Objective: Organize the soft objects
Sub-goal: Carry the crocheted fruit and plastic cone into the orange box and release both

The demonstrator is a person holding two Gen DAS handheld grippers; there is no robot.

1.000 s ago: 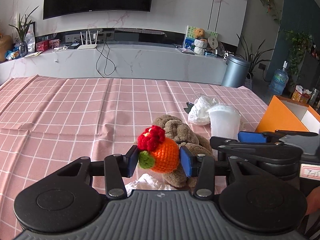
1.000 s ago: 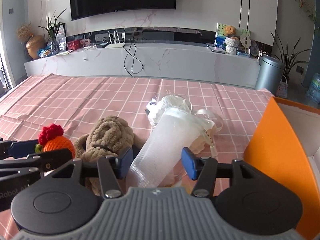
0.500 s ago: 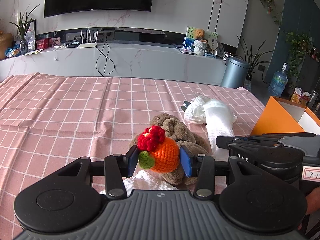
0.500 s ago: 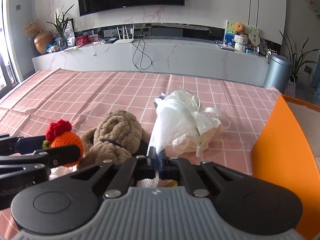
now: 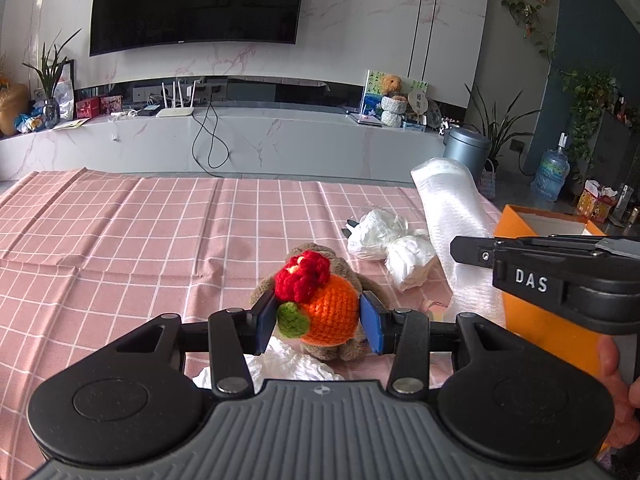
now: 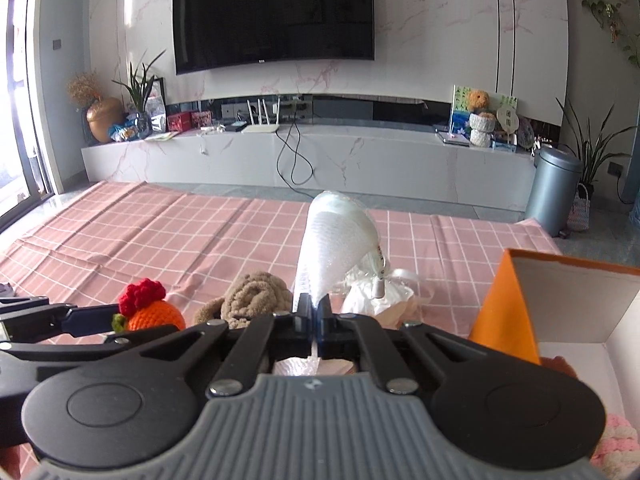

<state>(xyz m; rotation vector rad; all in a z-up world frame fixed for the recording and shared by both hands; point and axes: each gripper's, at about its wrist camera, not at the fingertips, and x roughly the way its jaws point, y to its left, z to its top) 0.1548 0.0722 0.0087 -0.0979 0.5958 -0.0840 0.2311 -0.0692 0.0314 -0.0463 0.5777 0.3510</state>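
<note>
The left tool [image 5: 318, 318] squeezes a light, springy crocheted orange [image 5: 330, 314] around its middle, while the right tool [image 6: 318, 326] pinches a limp, crushable foam sleeve [image 6: 334, 240] by its lower end.

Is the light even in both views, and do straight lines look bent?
Left wrist view: soft daylight, sharp; the television edge bows from fisheye distortion. Right wrist view: the window at the left edge is overexposed, the room lines curve, and the foam sleeve in the right gripper stays in focus.
</note>
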